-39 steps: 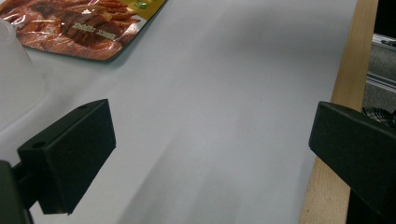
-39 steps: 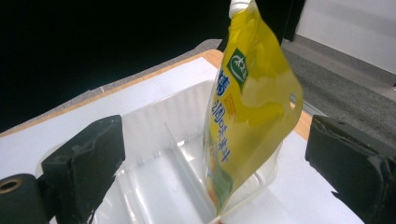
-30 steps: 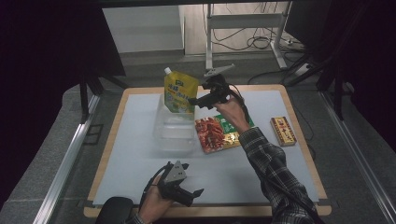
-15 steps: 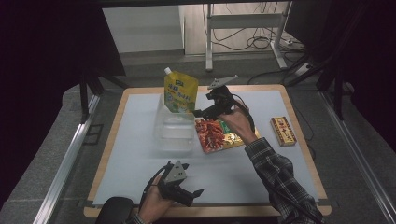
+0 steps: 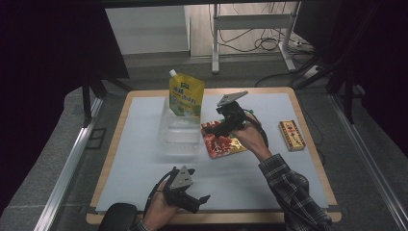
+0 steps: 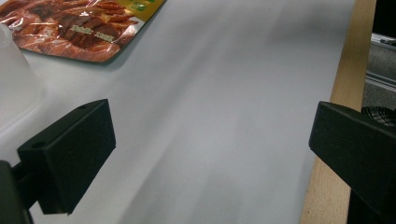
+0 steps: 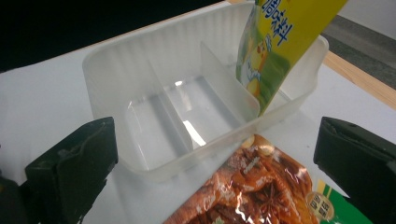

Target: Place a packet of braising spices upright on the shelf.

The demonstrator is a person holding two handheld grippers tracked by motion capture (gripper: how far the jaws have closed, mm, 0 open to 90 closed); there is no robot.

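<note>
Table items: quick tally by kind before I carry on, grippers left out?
Clear divided bin: 1
Yellow spout pouch, standing in the bin's far compartment: 1
Red snack packet, lying flat: 1
Small box: 1
Total: 4

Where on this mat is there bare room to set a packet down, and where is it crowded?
Free: the left strip of the mat beside the bin, and the near middle between the left gripper and the red packet. Crowded: around bin, yellow pouch and right gripper.
</note>
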